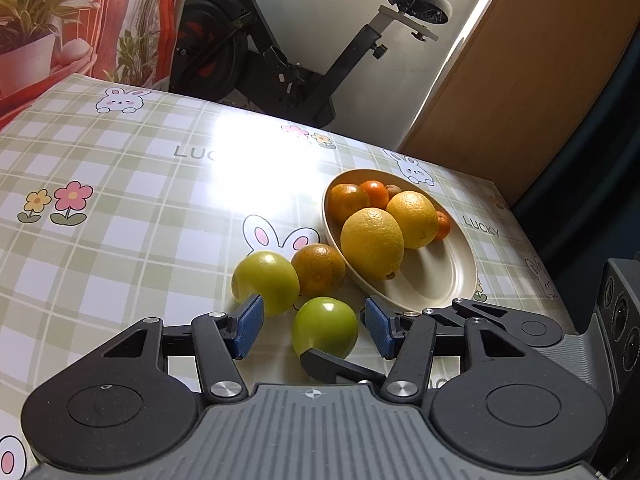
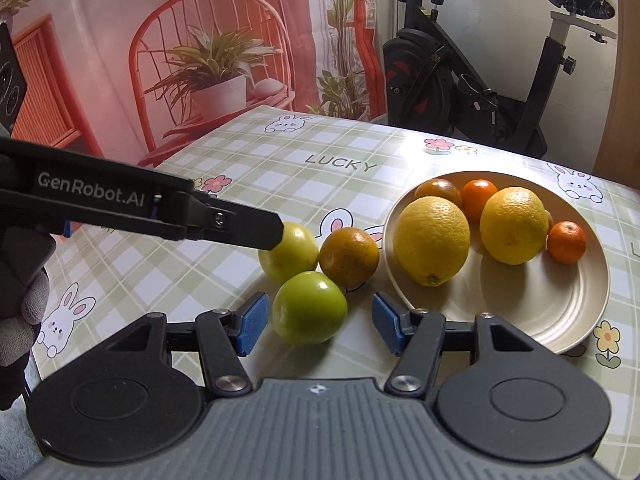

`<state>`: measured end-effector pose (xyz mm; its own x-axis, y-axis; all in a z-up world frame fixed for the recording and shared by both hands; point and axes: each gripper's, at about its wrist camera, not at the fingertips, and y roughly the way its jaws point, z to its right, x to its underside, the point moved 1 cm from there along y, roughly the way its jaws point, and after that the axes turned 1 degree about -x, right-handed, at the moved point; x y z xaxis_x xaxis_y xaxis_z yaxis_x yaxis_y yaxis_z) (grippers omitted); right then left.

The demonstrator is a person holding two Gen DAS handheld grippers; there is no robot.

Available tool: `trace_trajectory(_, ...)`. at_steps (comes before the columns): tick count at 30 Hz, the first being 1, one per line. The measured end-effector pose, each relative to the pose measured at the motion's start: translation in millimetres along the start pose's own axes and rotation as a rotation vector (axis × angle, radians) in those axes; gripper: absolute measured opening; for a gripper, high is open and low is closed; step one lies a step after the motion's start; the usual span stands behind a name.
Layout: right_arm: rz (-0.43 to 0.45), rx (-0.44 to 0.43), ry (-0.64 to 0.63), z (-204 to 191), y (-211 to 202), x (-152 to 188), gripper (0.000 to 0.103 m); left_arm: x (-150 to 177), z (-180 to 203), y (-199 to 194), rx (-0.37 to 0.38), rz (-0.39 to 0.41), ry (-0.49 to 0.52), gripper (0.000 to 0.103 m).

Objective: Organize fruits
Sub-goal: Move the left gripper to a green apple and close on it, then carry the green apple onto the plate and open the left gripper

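Three loose fruits lie on the checked tablecloth left of a cream plate (image 1: pixel 436 280) (image 2: pixel 520 304): a green fruit (image 1: pixel 324 328) (image 2: pixel 310 307), a yellow-green fruit (image 1: pixel 266 282) (image 2: pixel 290 258) and a dull orange (image 1: pixel 319 270) (image 2: pixel 349 257). On the plate are two lemons (image 2: pixel 432 240) and several small oranges. My right gripper (image 2: pixel 320 324) is open, its blue pads on either side of the green fruit with gaps. My left gripper (image 1: pixel 314 326) is open too; from the right wrist view its fingertip (image 2: pixel 276 236) sits at the yellow-green fruit.
A gloved hand (image 2: pixel 24 308) holds the left gripper at the table's left side. An exercise bike (image 1: pixel 280 60) stands beyond the far table edge, and a wooden panel (image 1: pixel 520 80) at the right. The table edge runs close behind the plate on the right.
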<state>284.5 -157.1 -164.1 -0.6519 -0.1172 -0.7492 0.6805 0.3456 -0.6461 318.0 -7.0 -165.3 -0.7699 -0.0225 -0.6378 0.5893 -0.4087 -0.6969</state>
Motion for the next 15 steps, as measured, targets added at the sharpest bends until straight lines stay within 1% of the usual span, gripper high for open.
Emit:
trace_trajectory(5, -0.008, -0.009, -0.012, -0.9, 10.8, -0.4, 0.056, 6.5, -0.4, 11.6, 0.023, -0.030, -0.015, 0.058)
trace_trajectory(8, -0.015, -0.014, 0.003, 1.7, 15.3, 1.0, 0.055, 7.1, -1.3, 16.7, 0.043, -0.036, -0.033, 0.057)
trace_trajectory(11, -0.016, -0.017, 0.022, 4.4, 16.8, 1.6, 0.053, 6.9, -1.8, 21.0, 0.052, -0.044, -0.046, 0.053)
trace_trajectory(15, -0.019, -0.018, 0.038, 7.1, 17.8, 2.2, 0.052, 9.1, -4.8, 26.3, 0.064, -0.058, -0.068, 0.052)
